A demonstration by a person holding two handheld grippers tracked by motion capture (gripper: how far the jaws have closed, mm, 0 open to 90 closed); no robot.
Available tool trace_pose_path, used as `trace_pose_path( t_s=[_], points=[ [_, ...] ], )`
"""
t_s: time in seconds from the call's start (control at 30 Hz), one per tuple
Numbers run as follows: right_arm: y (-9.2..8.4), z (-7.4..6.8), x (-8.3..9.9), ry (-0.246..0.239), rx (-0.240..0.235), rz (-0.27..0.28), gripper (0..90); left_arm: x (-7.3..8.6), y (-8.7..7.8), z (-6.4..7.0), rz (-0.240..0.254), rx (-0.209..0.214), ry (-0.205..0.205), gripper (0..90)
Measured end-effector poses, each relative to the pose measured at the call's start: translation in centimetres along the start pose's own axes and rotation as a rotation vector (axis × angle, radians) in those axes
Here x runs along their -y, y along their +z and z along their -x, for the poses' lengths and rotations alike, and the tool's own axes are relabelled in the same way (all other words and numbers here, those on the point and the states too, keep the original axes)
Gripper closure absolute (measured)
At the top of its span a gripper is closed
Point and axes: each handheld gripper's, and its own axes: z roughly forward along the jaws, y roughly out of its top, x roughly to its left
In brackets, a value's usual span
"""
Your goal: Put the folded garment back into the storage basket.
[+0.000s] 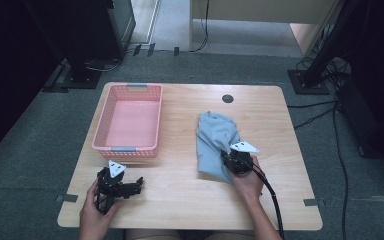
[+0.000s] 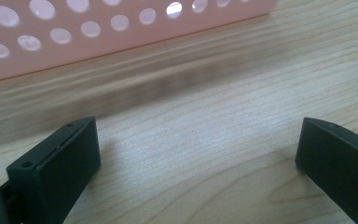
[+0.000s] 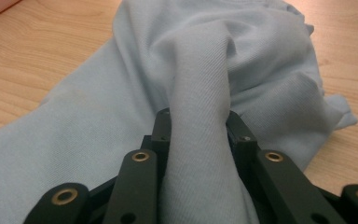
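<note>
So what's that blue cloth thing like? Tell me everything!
The light blue cloth looks like soft knitted fabric, crumpled in a heap on the wooden table, right of the pink basket. The right tool is shut on it, pinching a raised ridge of fabric between its jaws.

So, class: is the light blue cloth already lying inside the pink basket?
No, the light blue cloth lies on the table, right of the pink basket.

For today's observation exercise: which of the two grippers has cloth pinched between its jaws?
The right gripper: its jaws pinch a fold of blue cloth. The left gripper stands open over bare table.
</note>
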Motion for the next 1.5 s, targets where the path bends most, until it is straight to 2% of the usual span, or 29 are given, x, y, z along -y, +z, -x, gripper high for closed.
trace_pose_path(
  t_s=[0.13,0.17,0.37,0.5,0.77,1.1,1.33,1.5],
  points=[
    [-0.1,-0.2,-0.5,-0.003,0.003,0.010,72.9,0.0,0.0,0.0,0.000,0.000,0.000,0.0],
    [-0.2,-0.4,-0.9,0.007,-0.012,0.016,73.0,0.0,0.0,0.0,0.000,0.000,0.000,0.0],
    [-0.7,-1.1,-2.2,0.003,-0.026,0.043,73.2,0.1,-0.1,0.0,-0.001,-0.002,-0.001,0.0],
    [-1.2,-1.8,-3.7,-0.021,-0.026,0.071,73.2,0.1,-0.1,0.0,-0.001,-0.002,-0.001,0.0],
    [-1.8,-2.2,-6.2,0.007,-0.046,0.119,73.2,0.1,-0.1,0.1,0.000,-0.003,-0.003,0.0],
    [-2.4,-3.5,-9.6,0.000,-0.057,0.172,73.2,0.1,-0.1,0.1,-0.001,-0.003,-0.002,0.0],
    [-2.5,-4.7,-11.9,-0.029,-0.047,0.178,73.2,0.1,-0.1,0.1,-0.001,-0.004,-0.005,0.0],
    [-2.4,-5.8,-13.6,-0.026,-0.063,0.196,73.2,0.1,-0.1,0.1,-0.001,-0.007,-0.007,0.0]
  ],
)
